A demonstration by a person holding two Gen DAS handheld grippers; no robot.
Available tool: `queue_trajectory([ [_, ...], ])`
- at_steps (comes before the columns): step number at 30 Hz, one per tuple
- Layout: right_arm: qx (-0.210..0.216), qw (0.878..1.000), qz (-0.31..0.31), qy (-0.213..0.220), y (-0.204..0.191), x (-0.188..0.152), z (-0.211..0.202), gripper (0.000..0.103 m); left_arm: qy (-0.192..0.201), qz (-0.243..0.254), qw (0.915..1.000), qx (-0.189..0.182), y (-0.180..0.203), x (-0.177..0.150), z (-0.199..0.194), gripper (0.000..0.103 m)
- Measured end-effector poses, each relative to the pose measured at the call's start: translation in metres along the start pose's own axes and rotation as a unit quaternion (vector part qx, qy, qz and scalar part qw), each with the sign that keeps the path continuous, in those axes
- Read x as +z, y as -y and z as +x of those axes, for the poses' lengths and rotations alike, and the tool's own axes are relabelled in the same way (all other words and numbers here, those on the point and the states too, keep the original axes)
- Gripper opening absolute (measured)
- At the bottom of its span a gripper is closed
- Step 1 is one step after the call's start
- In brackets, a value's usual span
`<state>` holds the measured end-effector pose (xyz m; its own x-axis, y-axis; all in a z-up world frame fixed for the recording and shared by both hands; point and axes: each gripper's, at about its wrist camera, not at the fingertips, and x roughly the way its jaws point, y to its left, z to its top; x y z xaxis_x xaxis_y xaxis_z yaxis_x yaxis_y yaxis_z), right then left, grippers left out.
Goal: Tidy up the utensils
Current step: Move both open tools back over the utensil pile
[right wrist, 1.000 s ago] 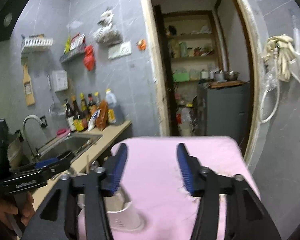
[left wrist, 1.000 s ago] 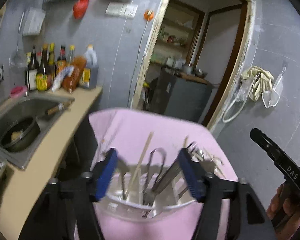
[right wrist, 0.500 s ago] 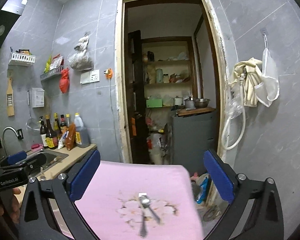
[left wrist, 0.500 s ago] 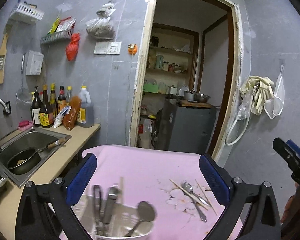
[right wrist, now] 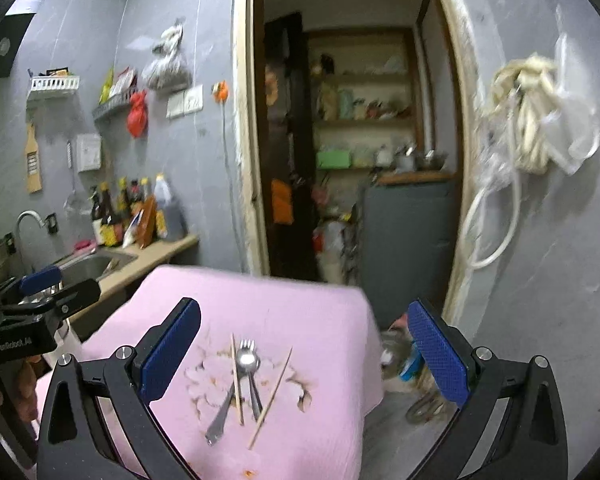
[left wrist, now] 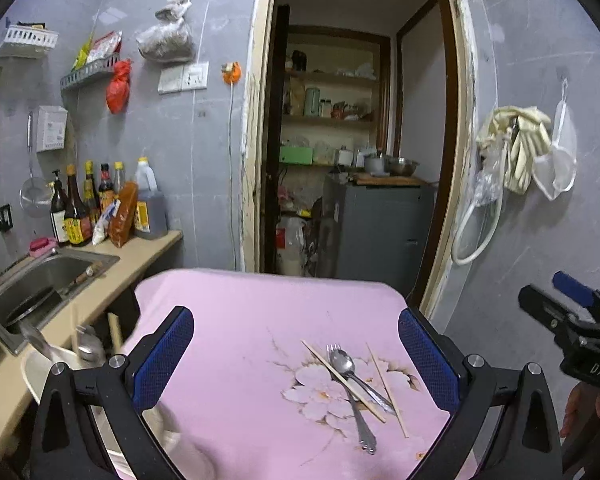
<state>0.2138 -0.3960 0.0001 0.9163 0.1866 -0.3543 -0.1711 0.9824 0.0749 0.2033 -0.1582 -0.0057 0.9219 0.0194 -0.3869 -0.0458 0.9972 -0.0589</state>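
Observation:
A metal spoon [left wrist: 342, 362] [right wrist: 247, 358], a fork [left wrist: 354, 400] [right wrist: 224, 408] and two wooden chopsticks [left wrist: 386, 390] [right wrist: 270, 394] lie loose on the pink cloth-covered table [left wrist: 252, 320] [right wrist: 260, 304]. A white utensil holder [left wrist: 40, 368] with several utensils stands at the table's left edge. My left gripper [left wrist: 296, 356] is open above the cloth, nothing between its blue pads. My right gripper [right wrist: 304, 350] is open too, over the loose utensils.
A counter [left wrist: 112, 276] with a steel sink [left wrist: 40, 284] and sauce bottles [left wrist: 84, 208] runs along the left. An open doorway [left wrist: 352, 140] with shelves and a grey cabinet [left wrist: 376, 232] is straight ahead. Floor clutter [right wrist: 404, 364] lies past the table's right edge.
Both grippers opened wide and drew back from the utensil holder. The views swung right, so the loose spoon, fork and chopsticks now lie ahead and the holder sits at the far left.

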Motion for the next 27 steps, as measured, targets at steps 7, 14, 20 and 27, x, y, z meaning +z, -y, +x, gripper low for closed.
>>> queue_trajectory([
  [7, 0.040, 0.996, 0.014, -0.080, 0.030, -0.032, 0.071, 0.101, -0.059, -0.020, 0.9979, 0.019, 0.016, -0.019, 0.054, 0.103],
  [14, 0.074, 0.983, 0.033, -0.167, 0.035, -0.067, 0.151, 0.070, -0.139, -0.071, 0.9874, 0.030, 0.006, -0.036, 0.122, 0.103],
  [20, 0.104, 0.967, 0.035, -0.232, 0.025, -0.092, 0.205, 0.046, -0.206, -0.105, 0.9727, 0.011, -0.006, -0.048, 0.176, 0.088],
  [27, 0.117, 0.950, 0.020, -0.290, 0.004, -0.111, 0.241, 0.030, -0.294, -0.180, 0.9382, -0.025, -0.023, -0.067, 0.234, 0.060],
])
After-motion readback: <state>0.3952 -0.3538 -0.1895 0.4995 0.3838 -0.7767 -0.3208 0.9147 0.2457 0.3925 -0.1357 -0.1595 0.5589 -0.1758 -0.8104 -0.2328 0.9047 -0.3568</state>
